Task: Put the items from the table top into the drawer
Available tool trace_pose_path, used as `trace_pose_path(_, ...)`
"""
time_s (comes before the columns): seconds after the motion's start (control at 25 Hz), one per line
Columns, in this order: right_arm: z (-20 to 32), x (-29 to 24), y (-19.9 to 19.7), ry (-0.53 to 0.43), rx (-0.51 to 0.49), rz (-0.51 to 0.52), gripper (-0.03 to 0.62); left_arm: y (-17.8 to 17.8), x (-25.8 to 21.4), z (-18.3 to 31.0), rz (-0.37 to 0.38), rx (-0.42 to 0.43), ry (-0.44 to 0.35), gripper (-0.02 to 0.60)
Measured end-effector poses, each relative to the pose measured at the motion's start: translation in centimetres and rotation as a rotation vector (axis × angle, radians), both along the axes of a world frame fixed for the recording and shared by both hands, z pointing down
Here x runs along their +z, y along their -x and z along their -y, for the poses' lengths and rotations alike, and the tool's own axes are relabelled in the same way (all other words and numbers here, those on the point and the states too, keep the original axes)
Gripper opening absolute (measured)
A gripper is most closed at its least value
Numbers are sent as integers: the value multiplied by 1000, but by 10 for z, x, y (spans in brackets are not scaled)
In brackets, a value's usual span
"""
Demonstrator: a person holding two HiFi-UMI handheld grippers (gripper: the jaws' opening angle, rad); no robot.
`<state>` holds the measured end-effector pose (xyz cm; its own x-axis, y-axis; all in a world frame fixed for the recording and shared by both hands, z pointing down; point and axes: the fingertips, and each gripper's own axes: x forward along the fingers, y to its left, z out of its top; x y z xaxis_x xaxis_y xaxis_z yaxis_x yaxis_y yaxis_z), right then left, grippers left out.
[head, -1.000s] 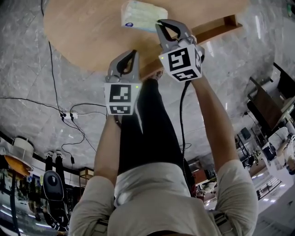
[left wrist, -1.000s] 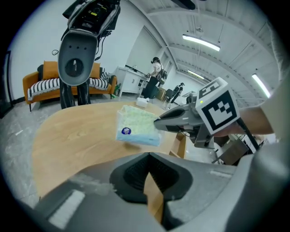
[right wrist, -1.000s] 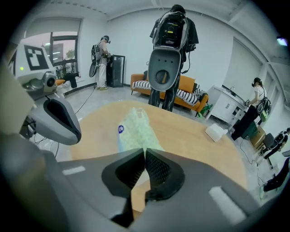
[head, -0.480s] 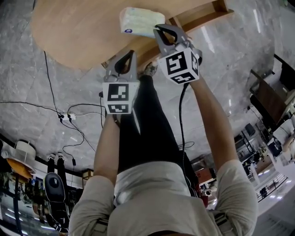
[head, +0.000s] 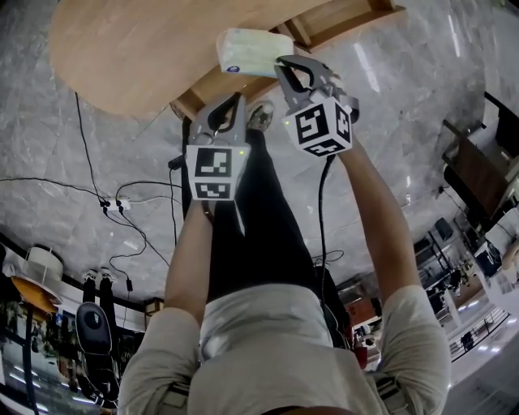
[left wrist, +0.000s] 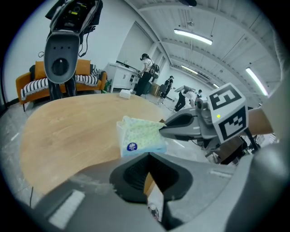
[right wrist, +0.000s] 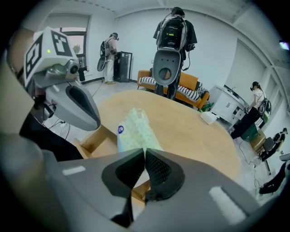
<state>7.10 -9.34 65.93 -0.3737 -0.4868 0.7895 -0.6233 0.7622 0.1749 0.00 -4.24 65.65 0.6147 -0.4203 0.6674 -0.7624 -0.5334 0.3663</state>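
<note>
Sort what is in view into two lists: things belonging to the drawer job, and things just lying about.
Job:
- tissue pack, gripped in the right tongs
- open drawer
- table top
- white box on the table top

Lying about:
- floor cables
- orange sofa

Right gripper pinching tissue pack — seemingly over drawer, left gripper beside.
</note>
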Motion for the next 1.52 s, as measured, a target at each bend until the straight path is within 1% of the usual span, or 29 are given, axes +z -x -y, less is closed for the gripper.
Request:
trace_pose_path(0.08,-8,1,-2,-6,-41,-19,6,-3,2,-5,1,5,1,20)
trace_pose_path(0.16,-18,5,-4,-14,-103,-55,8,-5,8,-11,11,4,9,20)
trace_pose_path(0.32,-32,22,-5,-45,-287,-169,7,-9,30,-25,32,-7,51,20)
trace_pose_path(0.52,-37,45,-1,-82,-493,-281,6,-12,55,-38,45,2,94,19)
trace_pose_path(0.6,-38,50,-1,-93,-561,-303,6,-12,62,-40,53,8,107,20)
trace_pose_path(0.72,-41,49,-1,-86,-632,-298,7,-11,68,-43,58,9,125,20)
trace_pose_path(0.96,-47,51,-3,-85,-709,-300,8,-12,80,-48,80,26,153,20)
trace_pose_path(1.12,-48,46,-8,-93,-740,-299,6,-18,78,-50,81,46,154,20)
trace_pose_path(1.28,-54,52,-16,-95,-771,-324,6,-22,80,-53,85,56,154,20)
trace_pose_path(1.52,-48,75,-15,-105,-755,-329,6,-29,89,-49,87,62,144,20)
